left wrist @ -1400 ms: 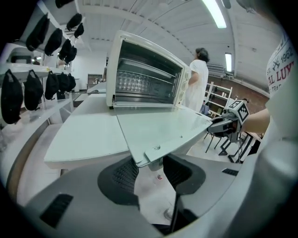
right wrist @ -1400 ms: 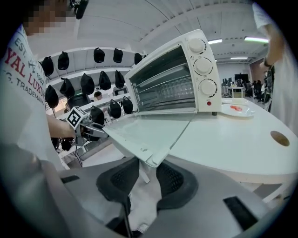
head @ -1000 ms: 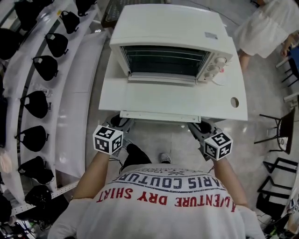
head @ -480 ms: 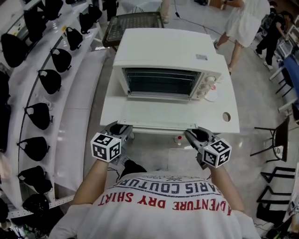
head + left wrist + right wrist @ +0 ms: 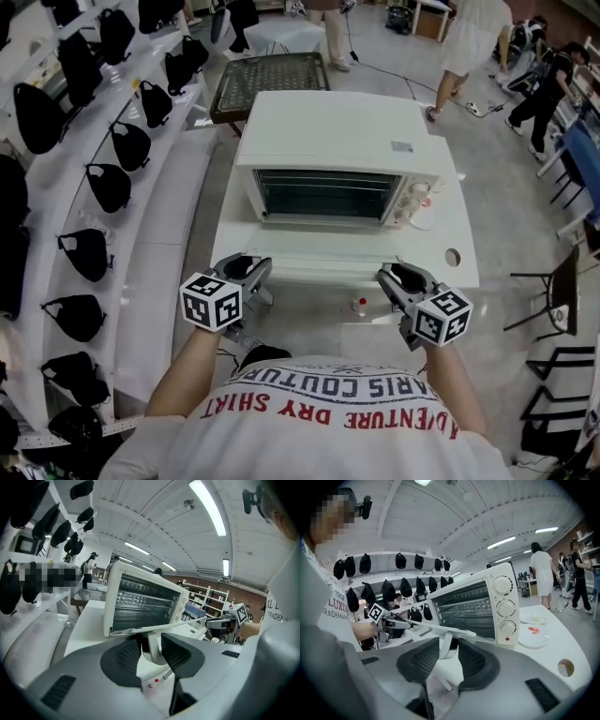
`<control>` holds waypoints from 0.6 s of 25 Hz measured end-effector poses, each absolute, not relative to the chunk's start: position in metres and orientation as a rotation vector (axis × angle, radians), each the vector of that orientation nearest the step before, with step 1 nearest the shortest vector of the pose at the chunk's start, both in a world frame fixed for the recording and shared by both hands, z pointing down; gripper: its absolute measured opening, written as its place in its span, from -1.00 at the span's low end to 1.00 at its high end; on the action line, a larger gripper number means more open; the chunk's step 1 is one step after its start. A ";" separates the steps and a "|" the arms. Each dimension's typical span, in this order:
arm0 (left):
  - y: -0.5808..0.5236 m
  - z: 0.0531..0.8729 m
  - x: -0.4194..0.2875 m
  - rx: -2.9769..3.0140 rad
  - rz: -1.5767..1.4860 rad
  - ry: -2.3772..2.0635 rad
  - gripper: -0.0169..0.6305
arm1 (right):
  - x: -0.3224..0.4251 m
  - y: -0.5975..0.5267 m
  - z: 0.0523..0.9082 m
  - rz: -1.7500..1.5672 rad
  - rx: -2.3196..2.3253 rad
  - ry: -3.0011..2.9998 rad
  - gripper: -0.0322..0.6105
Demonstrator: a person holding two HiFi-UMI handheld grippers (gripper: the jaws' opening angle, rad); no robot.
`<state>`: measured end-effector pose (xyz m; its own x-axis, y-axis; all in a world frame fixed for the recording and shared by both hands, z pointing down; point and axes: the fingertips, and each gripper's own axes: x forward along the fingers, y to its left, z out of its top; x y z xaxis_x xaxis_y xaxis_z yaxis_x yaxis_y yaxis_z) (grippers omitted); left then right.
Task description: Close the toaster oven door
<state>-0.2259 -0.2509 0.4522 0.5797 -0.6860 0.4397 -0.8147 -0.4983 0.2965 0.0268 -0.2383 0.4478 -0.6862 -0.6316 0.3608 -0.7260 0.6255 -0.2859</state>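
The white toaster oven (image 5: 333,141) stands on a white table (image 5: 450,225), its glass door (image 5: 323,266) swung down and tilted partway up. My left gripper (image 5: 248,272) is at the left end of the door's handle, my right gripper (image 5: 394,278) at the right end. In the left gripper view the white handle bracket (image 5: 152,646) sits between the pads of the left gripper (image 5: 151,651), which press on it. In the right gripper view the other bracket (image 5: 446,648) lies between the jaws of the right gripper (image 5: 449,653); these are opening, with a thin gap beside one pad.
A small plate (image 5: 424,220) with a red bit lies right of the oven, near a round hole (image 5: 453,256) in the table. Shelves of black helmets (image 5: 108,183) run along the left. A wire-top table (image 5: 272,80) stands behind, people (image 5: 469,37) at back right.
The door's front edge has risen from lying flat, and both grippers have come up with it. The left jaws have closed in on the handle bracket.
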 end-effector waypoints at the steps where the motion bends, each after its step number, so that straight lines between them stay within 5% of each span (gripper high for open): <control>1: -0.253 0.450 -0.226 2.333 0.351 -1.189 -0.50 | 0.027 -0.240 0.445 0.595 1.123 -2.620 -0.49; 15: -0.284 0.418 -0.227 2.241 0.200 -1.061 -0.50 | 0.028 -0.268 0.406 0.515 1.277 -2.617 -0.54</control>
<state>-0.2267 -0.2844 0.4182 0.6621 -0.6404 0.3892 -0.7381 -0.4673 0.4867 0.0284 -0.2678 0.4065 -0.6133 -0.7260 0.3112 -0.7898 0.5701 -0.2263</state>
